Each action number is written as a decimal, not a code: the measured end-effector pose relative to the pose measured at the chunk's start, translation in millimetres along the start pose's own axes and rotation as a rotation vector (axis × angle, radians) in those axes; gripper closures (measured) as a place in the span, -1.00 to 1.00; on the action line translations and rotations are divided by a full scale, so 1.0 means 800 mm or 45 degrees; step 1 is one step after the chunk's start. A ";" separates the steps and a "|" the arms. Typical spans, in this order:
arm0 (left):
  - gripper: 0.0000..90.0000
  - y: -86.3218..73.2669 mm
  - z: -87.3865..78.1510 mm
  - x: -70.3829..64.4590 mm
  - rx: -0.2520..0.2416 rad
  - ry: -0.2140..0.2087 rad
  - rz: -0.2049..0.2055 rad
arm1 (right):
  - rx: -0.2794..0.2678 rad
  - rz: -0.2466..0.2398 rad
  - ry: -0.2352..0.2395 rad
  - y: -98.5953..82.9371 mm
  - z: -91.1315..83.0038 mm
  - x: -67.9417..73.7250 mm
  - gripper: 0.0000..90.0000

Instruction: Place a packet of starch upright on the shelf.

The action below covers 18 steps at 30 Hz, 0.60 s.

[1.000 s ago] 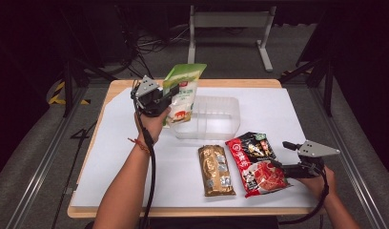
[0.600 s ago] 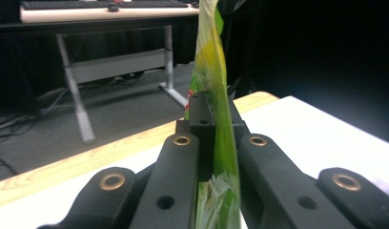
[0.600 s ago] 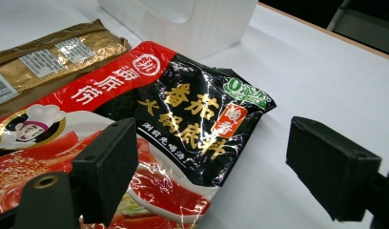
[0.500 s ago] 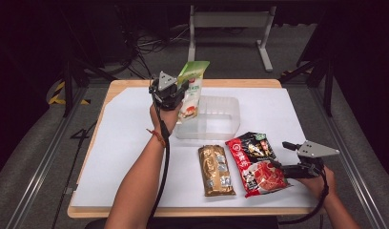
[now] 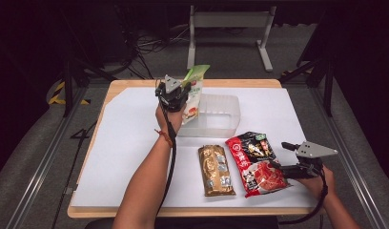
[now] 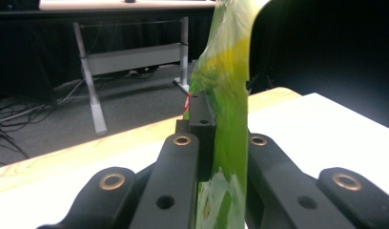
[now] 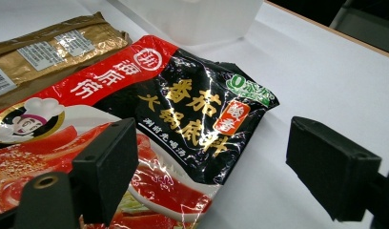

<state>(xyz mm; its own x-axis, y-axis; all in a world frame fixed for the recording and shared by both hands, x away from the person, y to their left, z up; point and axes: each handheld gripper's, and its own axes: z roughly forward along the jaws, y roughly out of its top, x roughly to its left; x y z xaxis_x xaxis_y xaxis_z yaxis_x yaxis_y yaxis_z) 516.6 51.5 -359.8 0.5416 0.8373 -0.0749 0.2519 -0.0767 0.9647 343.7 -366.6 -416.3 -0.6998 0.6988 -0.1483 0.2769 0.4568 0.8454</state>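
Green packet sits upper centre of the high view, lifted off the table, upright w/ slight tilt, top corner leaning right. Left gripper clamps it: in the left gripper view the two black jaws are pressed narrow against the packet from both sides, film running up between them to the frame top. Packet's lower end hangs at the left wall of the clear plastic tub; can't tell if touching.

Tub stands centre frame on the white table sheet. Below it, lower centre: gold packet lying flat, and just right of it a red-and-black packet, also flat.

Right gripper rests lower right, at the right edge of the red-and-black packet. Right gripper view: jaws spread wide, holding nothing, one over the packet, other over bare sheet.
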 end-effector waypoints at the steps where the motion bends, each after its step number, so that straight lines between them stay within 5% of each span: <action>1: 0.97 -0.003 0.000 0.000 -0.001 -0.003 0.000 | 0.000 0.002 0.001 0.000 0.000 0.000 -0.59; 6: 0.93 -0.011 -0.013 0.004 -0.013 -0.059 0.030 | 0.004 -0.006 0.002 0.000 0.001 0.001 -0.59; 10: 0.84 -0.017 -0.024 0.004 0.018 -0.085 0.118 | 0.011 -0.007 0.005 0.000 0.002 0.001 -0.59; 13: 0.69 -0.025 -0.032 0.011 0.052 -0.103 0.129 | 0.014 -0.009 0.006 0.000 0.003 0.002 -0.59; 18: 0.63 -0.042 -0.043 0.010 0.145 -0.091 0.349 | 0.024 -0.012 0.008 -0.001 0.005 0.003 -0.59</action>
<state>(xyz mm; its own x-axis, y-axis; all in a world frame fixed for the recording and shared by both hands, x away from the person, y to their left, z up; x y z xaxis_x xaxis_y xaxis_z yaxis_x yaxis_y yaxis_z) 485.0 79.4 -384.3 0.6556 0.7373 0.1628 0.1746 -0.3578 0.9173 344.7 -363.4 -419.0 -0.7068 0.6906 -0.1530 0.2823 0.4738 0.8342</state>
